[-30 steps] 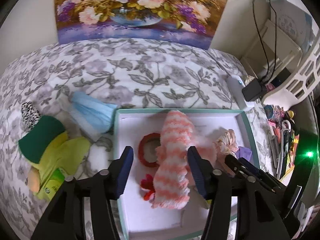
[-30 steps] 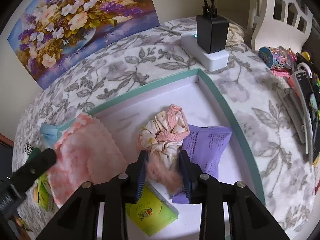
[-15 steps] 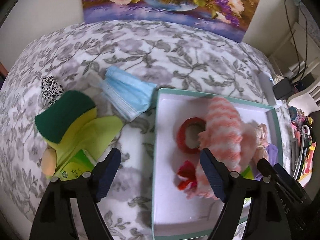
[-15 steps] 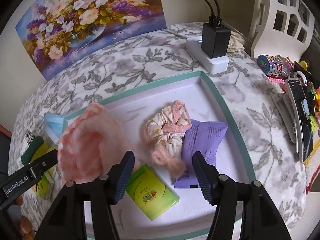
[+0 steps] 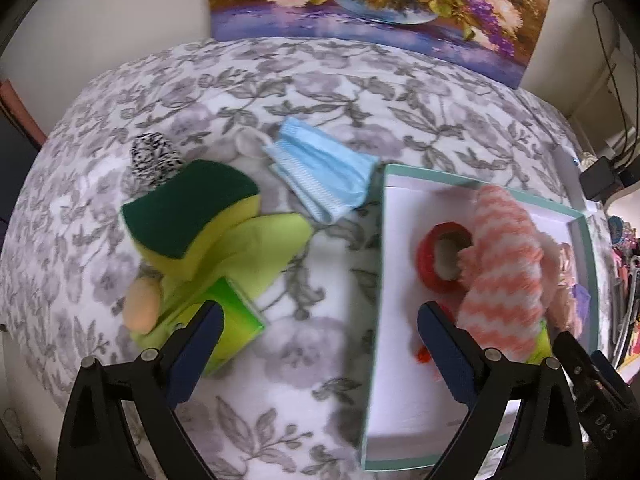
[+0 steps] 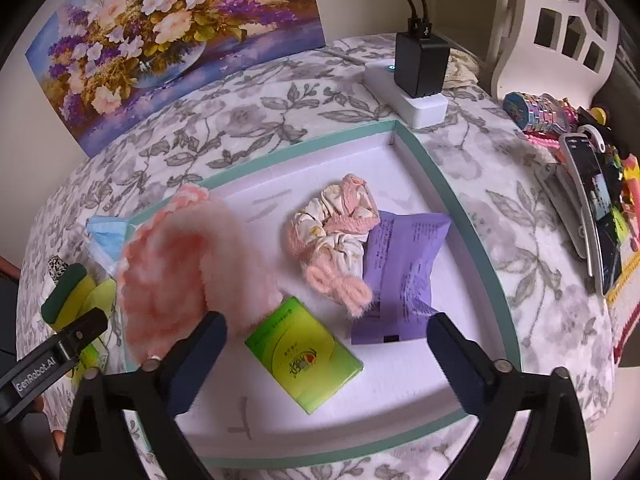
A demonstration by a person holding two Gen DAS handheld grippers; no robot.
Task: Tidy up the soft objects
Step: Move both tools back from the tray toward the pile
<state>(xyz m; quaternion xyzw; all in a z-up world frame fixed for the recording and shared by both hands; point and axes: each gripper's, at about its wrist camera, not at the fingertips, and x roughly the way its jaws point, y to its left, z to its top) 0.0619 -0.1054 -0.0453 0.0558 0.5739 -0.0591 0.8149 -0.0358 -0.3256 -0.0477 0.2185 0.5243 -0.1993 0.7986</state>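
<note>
Both grippers have been drawn back and spread since a second ago: the right gripper, then clamped on the floral scrunchie, now stands wide open above the tray with nothing held, and the left gripper, equally wide open and empty, has been shifted left so that it straddles the tray's left rim. The flowered table is cut off by the fisheye edge on all sides. Inside the tray, the pink striped cloth covers part of the red ring and hides the items behind it in the left view. The scrunchie lies released at the tray's middle, touching the purple packet. Left of the tray lie the blue mask and the sponge, with bare cloth between them and the rim.
</note>
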